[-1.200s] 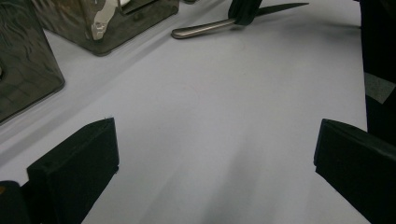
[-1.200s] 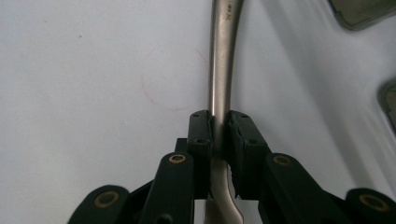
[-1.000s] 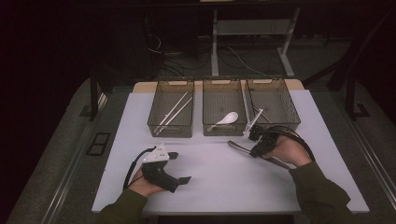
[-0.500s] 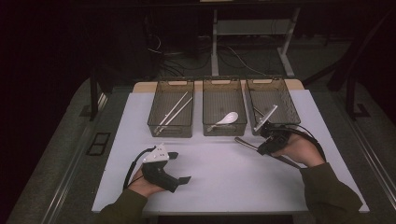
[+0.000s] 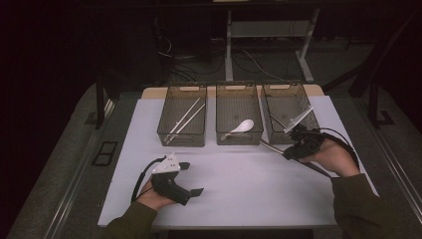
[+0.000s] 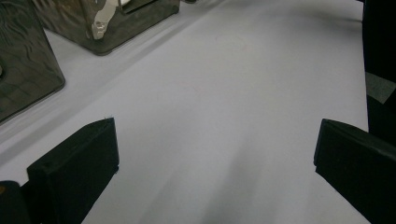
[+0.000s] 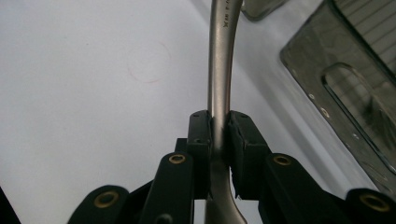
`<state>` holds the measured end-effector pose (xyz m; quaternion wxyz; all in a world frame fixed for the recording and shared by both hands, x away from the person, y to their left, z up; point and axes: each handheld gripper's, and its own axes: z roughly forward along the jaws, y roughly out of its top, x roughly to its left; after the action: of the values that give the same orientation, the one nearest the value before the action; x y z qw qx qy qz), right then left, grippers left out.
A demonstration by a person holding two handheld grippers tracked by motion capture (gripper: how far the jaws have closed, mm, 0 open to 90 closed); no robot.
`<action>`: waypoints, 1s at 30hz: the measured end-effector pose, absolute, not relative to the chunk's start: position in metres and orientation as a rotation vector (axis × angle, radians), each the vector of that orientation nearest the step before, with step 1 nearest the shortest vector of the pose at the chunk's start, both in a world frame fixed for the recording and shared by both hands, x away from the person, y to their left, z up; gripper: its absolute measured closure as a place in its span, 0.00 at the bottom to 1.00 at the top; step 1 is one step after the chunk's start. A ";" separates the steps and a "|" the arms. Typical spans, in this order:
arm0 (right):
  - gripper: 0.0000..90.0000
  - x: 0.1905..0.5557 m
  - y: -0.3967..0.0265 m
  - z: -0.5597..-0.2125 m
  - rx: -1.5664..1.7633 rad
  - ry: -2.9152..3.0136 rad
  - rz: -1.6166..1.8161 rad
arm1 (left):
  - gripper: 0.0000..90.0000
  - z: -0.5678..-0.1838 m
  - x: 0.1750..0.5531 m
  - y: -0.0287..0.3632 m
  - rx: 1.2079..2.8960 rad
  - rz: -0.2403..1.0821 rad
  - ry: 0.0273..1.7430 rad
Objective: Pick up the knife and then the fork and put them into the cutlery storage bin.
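You're mid-carry: your right claw [image 7: 218,126] is clenched on the metal utensil handle [image 7: 219,60], holding it above the tabletop [image 5: 239,184] just in front of the right bin [image 5: 290,107]. Next, I judge, bring it over that bin and release. Your left claw [image 5: 191,178] rests on the tabletop with its jaws wide apart, holding nothing.

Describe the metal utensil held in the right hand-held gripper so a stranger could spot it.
On the white mat stand three smoky bins; go to the rightmost bin. At its front corner, the right hand-held gripper pinches a metal utensil, the one piece lifted rather than lying in a bin.
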<state>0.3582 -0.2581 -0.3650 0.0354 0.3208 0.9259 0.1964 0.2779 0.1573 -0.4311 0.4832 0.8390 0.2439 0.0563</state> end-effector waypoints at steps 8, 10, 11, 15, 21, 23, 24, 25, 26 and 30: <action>0.88 0.358 -0.270 -0.357 1.018 2.804 0.636 | 0.00 -0.431 0.278 0.157 2.044 0.136 0.594; 0.88 0.358 -0.272 -0.356 1.029 2.794 0.645 | 0.00 -0.431 0.278 0.157 2.044 0.137 0.595; 0.88 0.359 -0.274 -0.354 1.028 2.789 0.648 | 0.00 -0.431 0.278 0.157 2.043 0.137 0.596; 0.88 0.359 -0.281 -0.350 1.045 2.770 0.669 | 0.00 -0.432 0.278 0.157 2.041 0.133 0.599; 0.88 0.363 -0.290 -0.345 1.077 2.734 0.675 | 0.00 -0.431 0.278 0.157 2.042 0.136 0.595; 0.88 0.365 -0.293 -0.342 1.093 2.718 0.679 | 0.00 -0.431 0.279 0.157 2.042 0.135 0.595; 0.88 0.367 -0.294 -0.341 1.099 2.711 0.682 | 0.00 -0.432 0.279 0.157 2.042 0.134 0.595; 0.88 0.369 -0.296 -0.340 1.103 2.705 0.683 | 0.00 -0.432 0.279 0.157 2.042 0.133 0.595; 0.88 0.370 -0.297 -0.339 1.109 2.698 0.684 | 0.00 -0.432 0.279 0.157 2.044 0.133 0.593; 0.88 0.378 -0.300 -0.336 1.135 2.672 0.669 | 0.00 -0.432 0.280 0.157 2.038 0.136 0.583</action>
<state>0.3777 -0.3000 -0.3363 0.0811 0.3799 0.8939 0.2239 0.2799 0.1565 -0.4316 0.4870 0.8380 0.2397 0.0560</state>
